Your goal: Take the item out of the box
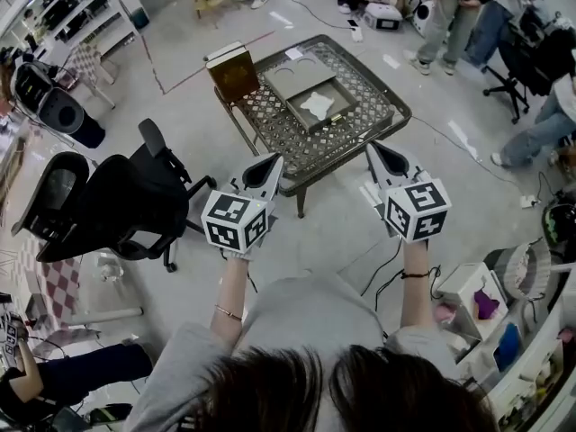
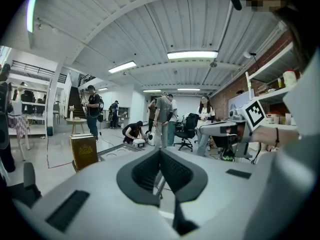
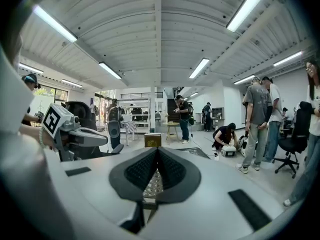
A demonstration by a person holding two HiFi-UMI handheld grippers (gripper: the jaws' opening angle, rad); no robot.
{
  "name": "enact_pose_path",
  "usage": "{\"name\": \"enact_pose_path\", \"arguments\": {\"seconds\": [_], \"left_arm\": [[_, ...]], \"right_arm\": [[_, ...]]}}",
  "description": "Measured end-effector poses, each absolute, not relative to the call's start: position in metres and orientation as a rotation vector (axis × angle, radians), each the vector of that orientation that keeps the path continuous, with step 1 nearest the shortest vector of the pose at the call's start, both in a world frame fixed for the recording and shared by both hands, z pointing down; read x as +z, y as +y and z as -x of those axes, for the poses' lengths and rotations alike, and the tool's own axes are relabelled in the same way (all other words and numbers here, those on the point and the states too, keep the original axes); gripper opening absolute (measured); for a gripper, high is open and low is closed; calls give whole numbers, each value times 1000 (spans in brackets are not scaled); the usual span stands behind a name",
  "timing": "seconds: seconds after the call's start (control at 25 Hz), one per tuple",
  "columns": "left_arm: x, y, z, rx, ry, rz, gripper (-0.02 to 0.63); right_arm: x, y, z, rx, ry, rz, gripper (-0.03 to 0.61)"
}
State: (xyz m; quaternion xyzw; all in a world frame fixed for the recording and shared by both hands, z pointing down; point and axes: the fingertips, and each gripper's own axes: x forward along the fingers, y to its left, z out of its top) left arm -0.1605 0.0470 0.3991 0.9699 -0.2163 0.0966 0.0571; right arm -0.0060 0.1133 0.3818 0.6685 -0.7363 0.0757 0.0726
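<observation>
A low table with a metal lattice top stands in front of me. On it lies an open shallow box with a white item inside; its flat lid rests just behind. A brown upright box stands at the table's far left corner, also seen as the brown box and brown box. My left gripper and right gripper hover side by side above the table's near edge, short of the open box. Both are shut with nothing between the jaws.
Two black office chairs stand to my left. Cables trail over the floor by the table's right legs. Several people stand or crouch behind the table. Shelves and bins line the right side.
</observation>
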Motion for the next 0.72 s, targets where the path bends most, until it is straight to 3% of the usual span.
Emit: {"name": "enact_pose_path", "arguments": {"seconds": [0.72], "left_arm": [[426,-8,127,339,-688,-2869,17]], "right_arm": [[401,49,-30,313,-2316,-1987,21]]}}
